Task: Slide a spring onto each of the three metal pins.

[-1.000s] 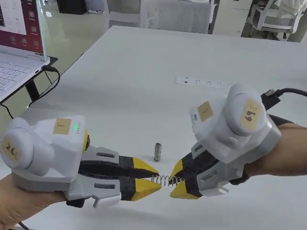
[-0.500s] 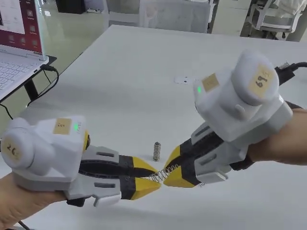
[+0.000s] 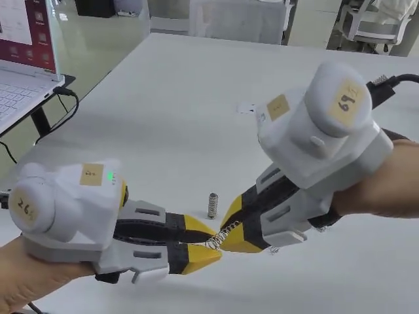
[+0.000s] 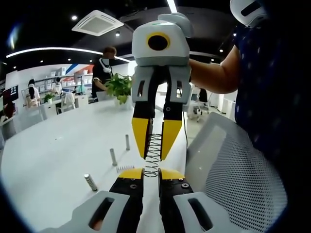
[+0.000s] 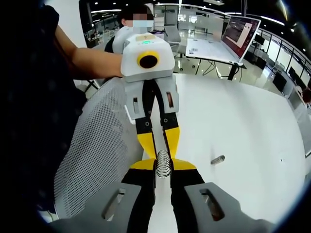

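White surface [image 3: 183,118] runs wide under your hands. A mesh chair [image 4: 228,165] sits at its edge in the left gripper view, and an open laptop [image 3: 19,59] stands at the far left of the head view.

Your left gripper [image 3: 208,243] comes in low from the left. Your right gripper [image 3: 228,230] tilts down from the right, tips nearly meeting the left's. Each gripper is closed narrow on one end of the same spring [image 3: 218,237], which bridges the short gap between the yellow tips. In the right gripper view you see that spring end-on as a ring between the jaws.

Just beyond the tips a covered pin [image 3: 212,205], a spring already on it, stands upright on the surface, near but not touching either gripper.

In the left gripper view, the nearer bare pin [image 4: 112,156] and the farther bare pin [image 4: 128,141] stand upright in a row past it. A loose spring [image 4: 125,168] lies flat near the nearer bare pin.
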Motion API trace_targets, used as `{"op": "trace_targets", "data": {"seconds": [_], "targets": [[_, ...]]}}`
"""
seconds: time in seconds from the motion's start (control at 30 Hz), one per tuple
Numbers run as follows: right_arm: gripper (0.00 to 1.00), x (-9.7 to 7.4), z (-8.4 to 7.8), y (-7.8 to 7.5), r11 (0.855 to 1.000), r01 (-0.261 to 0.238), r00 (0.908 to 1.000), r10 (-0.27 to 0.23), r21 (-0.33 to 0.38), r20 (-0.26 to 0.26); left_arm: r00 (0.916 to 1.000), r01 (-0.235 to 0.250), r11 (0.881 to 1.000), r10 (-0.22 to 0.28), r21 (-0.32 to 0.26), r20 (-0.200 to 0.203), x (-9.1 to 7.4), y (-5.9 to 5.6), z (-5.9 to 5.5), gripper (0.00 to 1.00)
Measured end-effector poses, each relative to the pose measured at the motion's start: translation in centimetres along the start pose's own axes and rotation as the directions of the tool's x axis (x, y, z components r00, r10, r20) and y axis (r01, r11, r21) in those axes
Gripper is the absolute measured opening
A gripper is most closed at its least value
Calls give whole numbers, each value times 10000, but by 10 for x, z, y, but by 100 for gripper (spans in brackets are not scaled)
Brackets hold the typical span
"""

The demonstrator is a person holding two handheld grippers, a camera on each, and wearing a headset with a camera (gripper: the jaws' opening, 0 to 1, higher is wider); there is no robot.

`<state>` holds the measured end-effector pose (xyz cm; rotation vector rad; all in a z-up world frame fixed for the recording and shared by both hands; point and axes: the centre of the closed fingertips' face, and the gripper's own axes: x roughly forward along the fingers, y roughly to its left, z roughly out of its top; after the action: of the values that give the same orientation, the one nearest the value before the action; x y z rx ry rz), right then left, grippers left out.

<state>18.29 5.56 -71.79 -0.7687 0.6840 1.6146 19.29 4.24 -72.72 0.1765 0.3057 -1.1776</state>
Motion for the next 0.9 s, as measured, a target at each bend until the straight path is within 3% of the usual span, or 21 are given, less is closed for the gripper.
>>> {"op": "trace_targets", "data": {"seconds": [0.4,0.9], "targets": [[8,-4,-9,-7,9997,227,9992,-228,-40,-329,9999,-85,9995,82,-299,-102,0,2,-4,22],[8,-28,-33,-26,9951,903,9937,-873,403,-705,9991,-422,9963,425,-749,26,-2,5,-7,46]]}}
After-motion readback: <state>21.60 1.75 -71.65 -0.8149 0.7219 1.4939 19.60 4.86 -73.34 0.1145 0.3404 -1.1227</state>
